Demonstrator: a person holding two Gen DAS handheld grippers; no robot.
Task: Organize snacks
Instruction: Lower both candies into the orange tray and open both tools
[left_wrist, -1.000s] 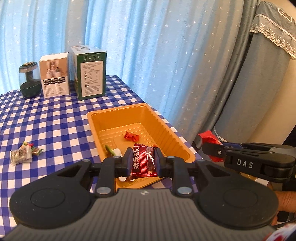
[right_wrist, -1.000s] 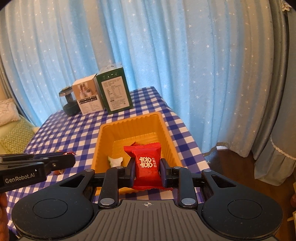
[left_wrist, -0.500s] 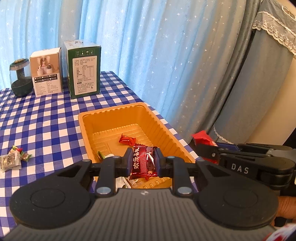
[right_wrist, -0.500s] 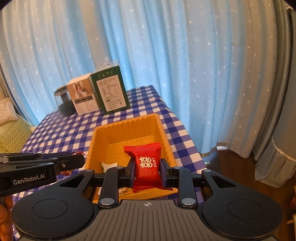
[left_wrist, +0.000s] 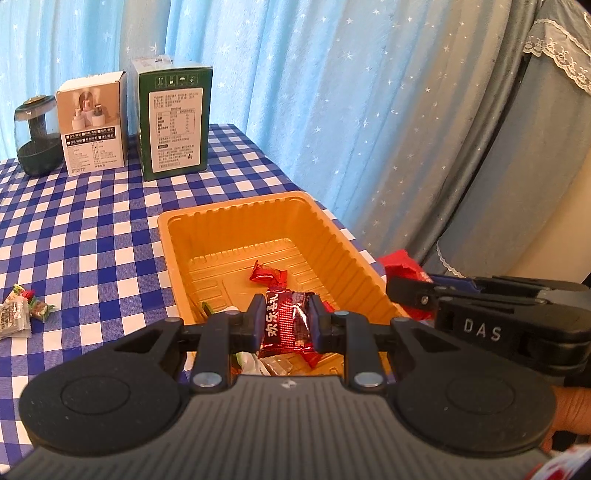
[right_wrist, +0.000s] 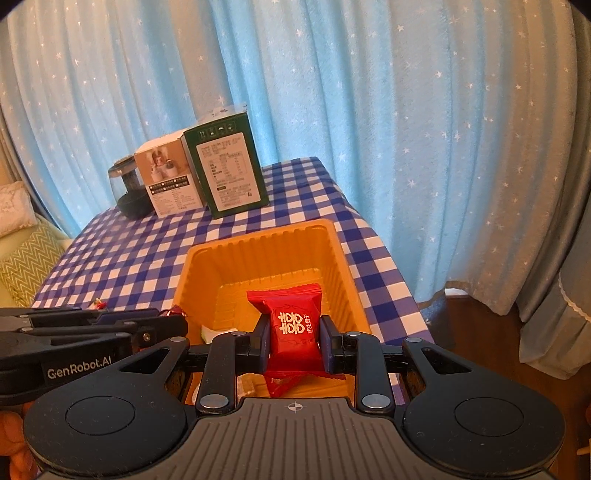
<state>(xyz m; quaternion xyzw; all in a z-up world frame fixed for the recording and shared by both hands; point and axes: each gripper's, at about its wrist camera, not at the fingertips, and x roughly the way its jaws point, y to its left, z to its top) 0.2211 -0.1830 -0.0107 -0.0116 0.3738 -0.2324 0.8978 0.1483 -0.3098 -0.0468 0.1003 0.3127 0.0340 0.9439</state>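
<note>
An orange plastic tray (left_wrist: 236, 218) (right_wrist: 258, 240) sits on the blue checked table near its right edge. My left gripper (left_wrist: 283, 323) is shut on a dark red snack packet (left_wrist: 286, 325) over the tray's near end. My right gripper (right_wrist: 294, 338) is shut on a bright red candy packet (right_wrist: 293, 328), also over the tray's near end. Inside the tray lie a small red wrapped candy (left_wrist: 266, 275) and a white-green wrapper (right_wrist: 218, 334). The right gripper shows at the right in the left wrist view, beside the tray.
Loose snacks (left_wrist: 18, 310) lie on the cloth left of the tray. At the table's back stand a green box (left_wrist: 173, 118), a white box (left_wrist: 94, 123) and a dark glass jar (left_wrist: 35, 140). Blue star curtains hang behind. The table edge runs just right of the tray.
Both grippers have moved forward over the tray with their packets still held. The left gripper shifted right, so the loose snacks slid toward the left edge of its view.
</note>
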